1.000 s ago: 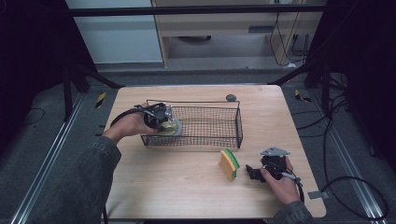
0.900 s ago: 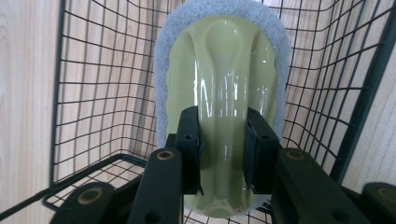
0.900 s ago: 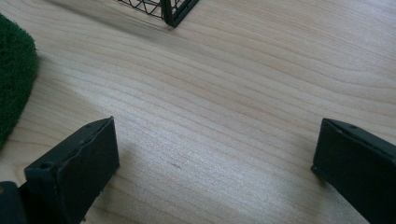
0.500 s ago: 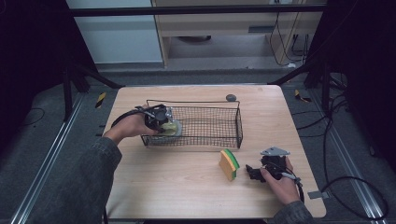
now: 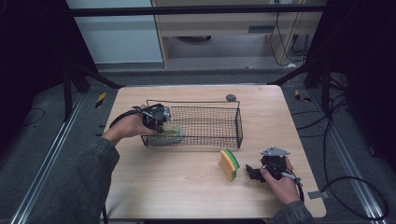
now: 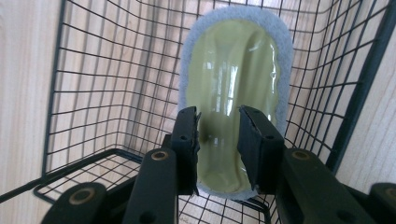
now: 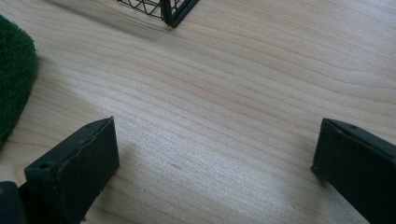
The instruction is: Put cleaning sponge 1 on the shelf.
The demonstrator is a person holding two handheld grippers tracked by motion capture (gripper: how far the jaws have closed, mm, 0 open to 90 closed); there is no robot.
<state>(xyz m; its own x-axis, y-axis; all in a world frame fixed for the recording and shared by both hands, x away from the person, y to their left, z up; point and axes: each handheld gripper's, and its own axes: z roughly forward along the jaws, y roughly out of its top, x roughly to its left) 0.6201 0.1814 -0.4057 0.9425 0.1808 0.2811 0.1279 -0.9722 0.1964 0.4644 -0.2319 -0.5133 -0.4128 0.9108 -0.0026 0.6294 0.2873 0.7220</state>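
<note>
A light wooden table fills the centre of the high view. Mid-frame on it stands a black wire basket. At the basket's left end the left gripper clamps a pale green, grey-rimmed sponge. Lower right, a yellow-green sponge stands beside the right gripper, jaws spread wide over bare wood.
</note>
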